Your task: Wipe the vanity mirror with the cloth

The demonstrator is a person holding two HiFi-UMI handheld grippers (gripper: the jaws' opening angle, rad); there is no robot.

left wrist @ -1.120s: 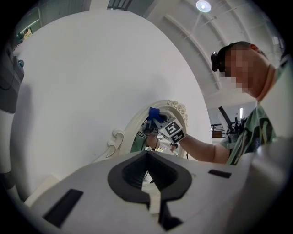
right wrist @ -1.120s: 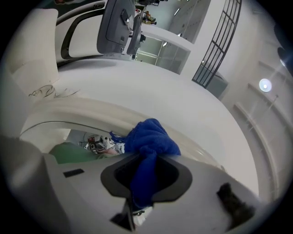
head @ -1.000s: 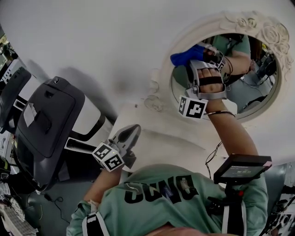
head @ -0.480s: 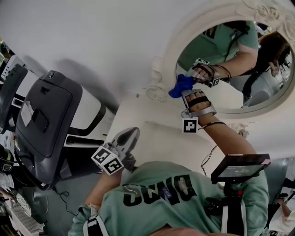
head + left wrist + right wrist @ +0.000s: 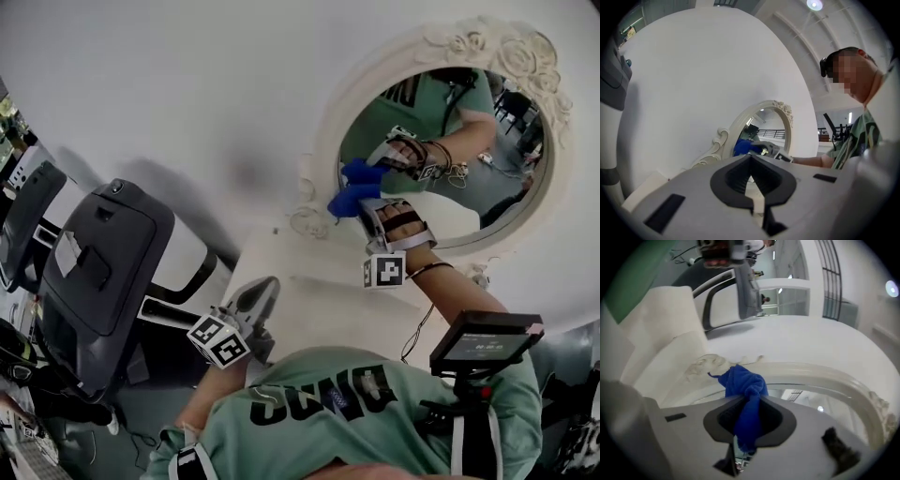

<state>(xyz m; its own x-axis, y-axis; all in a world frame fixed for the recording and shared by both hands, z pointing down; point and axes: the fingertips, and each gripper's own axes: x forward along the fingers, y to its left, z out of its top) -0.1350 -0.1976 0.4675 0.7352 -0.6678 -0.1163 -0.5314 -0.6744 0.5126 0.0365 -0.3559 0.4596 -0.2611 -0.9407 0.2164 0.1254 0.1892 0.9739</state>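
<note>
The oval vanity mirror [image 5: 487, 159] in its ornate white frame [image 5: 487, 47] leans on the white wall at the upper right of the head view. A blue cloth [image 5: 349, 200] is pressed on the lower left of the glass, close to the frame, and its reflection shows just above it. My right gripper [image 5: 361, 204] is shut on the cloth [image 5: 743, 385], which bunches out past the jaws in front of the frame [image 5: 811, 373]. My left gripper [image 5: 255, 298] hangs low over the vanity top, apart from the mirror [image 5: 764, 126], jaws shut and empty [image 5: 751, 158].
The white vanity top [image 5: 319, 300] runs below the mirror. A large grey and black machine [image 5: 94, 272] stands at the left. A small screen [image 5: 483, 342] on a chest mount sticks out at the lower right. Bare white wall fills the upper left.
My right gripper has carried the cloth from the upper left of the glass down to its lower left edge. The left gripper has stayed where it was.
</note>
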